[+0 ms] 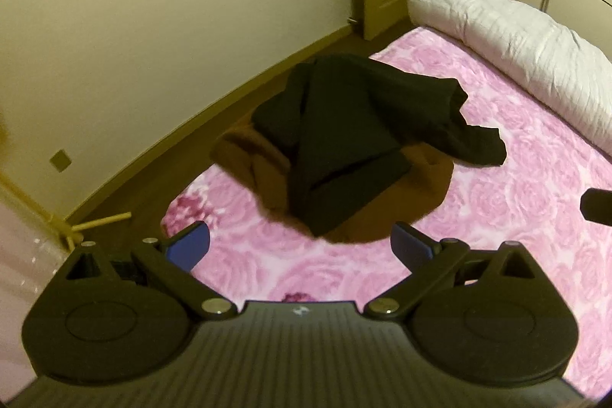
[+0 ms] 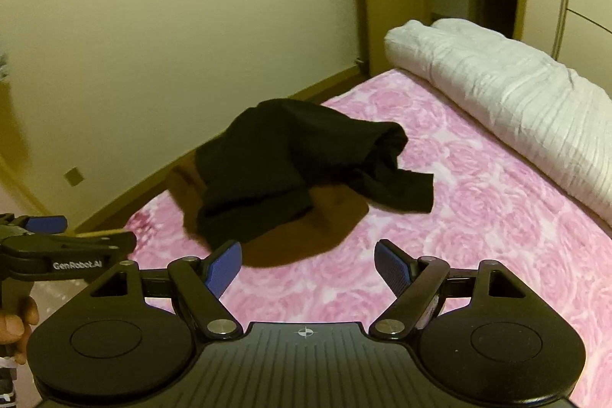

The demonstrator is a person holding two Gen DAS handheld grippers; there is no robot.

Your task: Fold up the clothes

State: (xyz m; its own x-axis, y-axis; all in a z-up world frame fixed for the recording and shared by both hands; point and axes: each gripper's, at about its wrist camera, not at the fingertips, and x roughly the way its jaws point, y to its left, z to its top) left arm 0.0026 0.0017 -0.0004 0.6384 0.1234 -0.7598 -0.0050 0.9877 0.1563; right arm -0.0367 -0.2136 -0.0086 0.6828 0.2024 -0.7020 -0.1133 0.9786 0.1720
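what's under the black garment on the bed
A brown garment lies under the black garment, showing at its near and left edges, on the pink bed cover. How far it extends underneath is hidden.

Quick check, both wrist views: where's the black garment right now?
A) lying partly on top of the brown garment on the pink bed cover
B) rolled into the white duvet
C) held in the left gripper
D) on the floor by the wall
A: the black garment lies crumpled over the brown garment on the pink floral bed cover; neither open gripper touches it.
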